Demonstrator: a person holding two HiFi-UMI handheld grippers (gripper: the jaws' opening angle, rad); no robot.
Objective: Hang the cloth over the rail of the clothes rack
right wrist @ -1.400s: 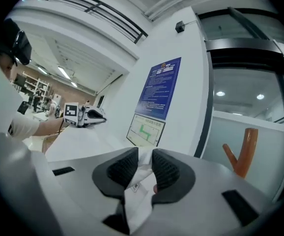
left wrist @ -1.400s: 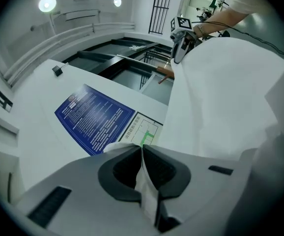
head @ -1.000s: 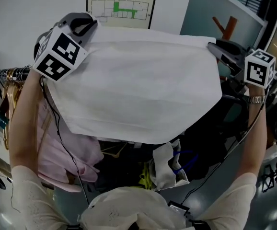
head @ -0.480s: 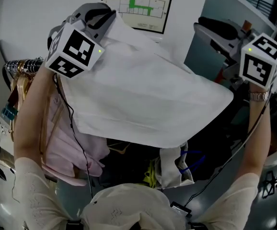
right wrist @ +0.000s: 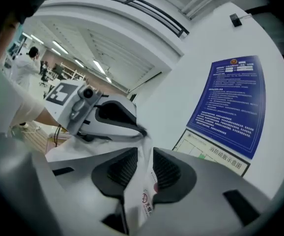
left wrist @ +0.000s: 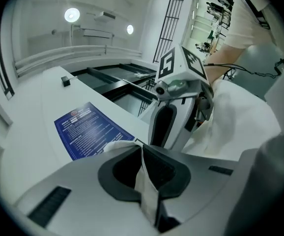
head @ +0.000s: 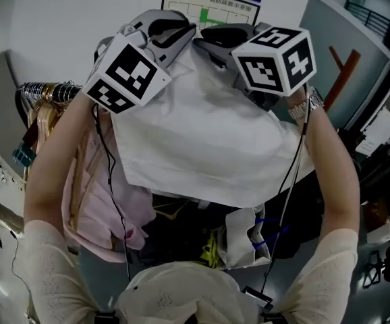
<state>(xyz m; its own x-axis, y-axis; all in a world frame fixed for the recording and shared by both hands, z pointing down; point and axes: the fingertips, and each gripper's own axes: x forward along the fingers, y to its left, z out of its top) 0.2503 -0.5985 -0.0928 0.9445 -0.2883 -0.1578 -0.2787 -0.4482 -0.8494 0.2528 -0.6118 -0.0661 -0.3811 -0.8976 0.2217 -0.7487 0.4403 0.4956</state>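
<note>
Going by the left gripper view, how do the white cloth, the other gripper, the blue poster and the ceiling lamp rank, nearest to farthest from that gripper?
1. white cloth, clamped in the left gripper.
2. right gripper, just ahead, right.
3. blue poster, wall, left.
4. ceiling lamp, top left.

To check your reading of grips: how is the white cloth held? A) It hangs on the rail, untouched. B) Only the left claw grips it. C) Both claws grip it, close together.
C: the left claw and the right claw, side by side, each pinch an edge of the white cloth.
</note>
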